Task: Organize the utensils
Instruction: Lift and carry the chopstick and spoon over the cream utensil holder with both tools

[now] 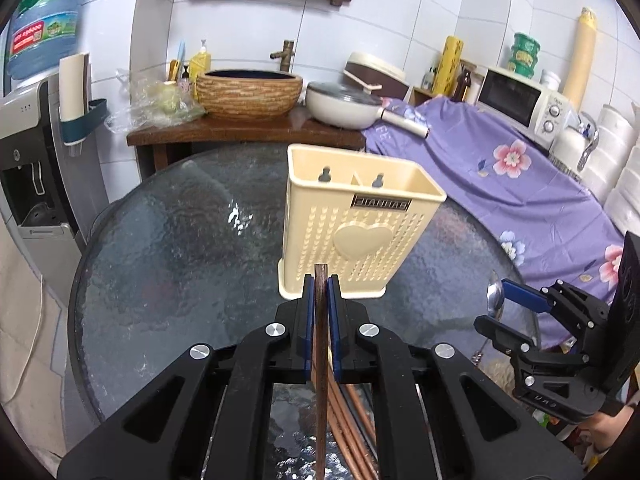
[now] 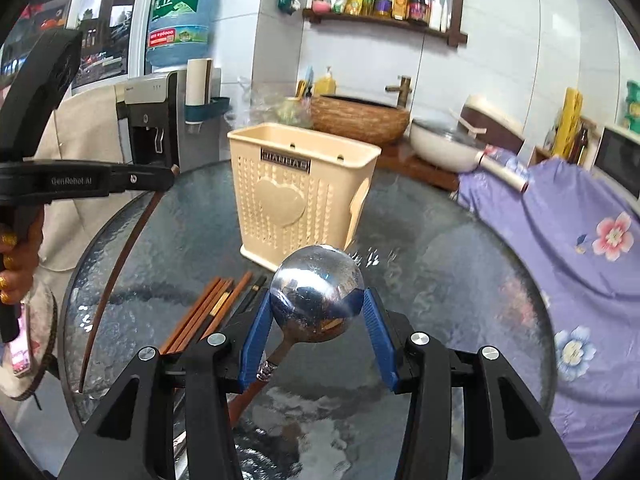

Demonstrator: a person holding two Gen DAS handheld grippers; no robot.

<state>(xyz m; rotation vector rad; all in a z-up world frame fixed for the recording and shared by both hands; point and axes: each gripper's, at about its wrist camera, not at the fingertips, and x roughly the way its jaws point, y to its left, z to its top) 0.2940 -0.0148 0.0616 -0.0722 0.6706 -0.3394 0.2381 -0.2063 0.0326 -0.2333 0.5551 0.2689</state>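
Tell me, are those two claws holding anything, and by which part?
Yes. The left gripper pinches a dark wooden chopstick near its upper end. The right gripper clamps a metal spoon by the sides of its bowl.

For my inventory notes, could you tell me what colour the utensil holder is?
The utensil holder is cream, perforated, with a raised heart; clearest in the right wrist view.
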